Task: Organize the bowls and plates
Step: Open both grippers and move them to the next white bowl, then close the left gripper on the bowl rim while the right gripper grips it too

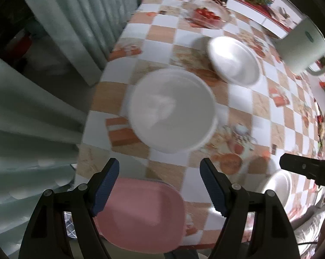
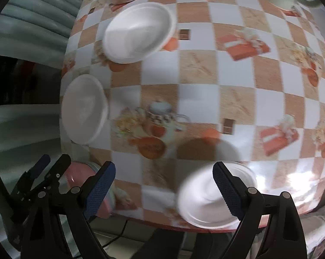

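A large white plate (image 1: 172, 109) lies on the checkered table, just beyond my open, empty left gripper (image 1: 159, 186); it also shows in the right wrist view (image 2: 83, 109). A pink square plate (image 1: 144, 213) lies under the left gripper at the table's near edge. A white bowl (image 1: 234, 60) sits farther back, also seen in the right wrist view (image 2: 138, 32). A third white bowl (image 2: 207, 196) lies by the near edge under my open, empty right gripper (image 2: 164, 188); its right finger overlaps the rim. This bowl (image 1: 280, 185) shows partly in the left wrist view.
A glass bowl of red tomatoes (image 1: 207, 15) stands at the table's far end. A pale kettle-like jug (image 1: 303, 49) stands at the far right. Grey curtains (image 1: 32, 118) hang left of the table. The checkered tablecloth (image 2: 205, 69) spreads between the dishes.
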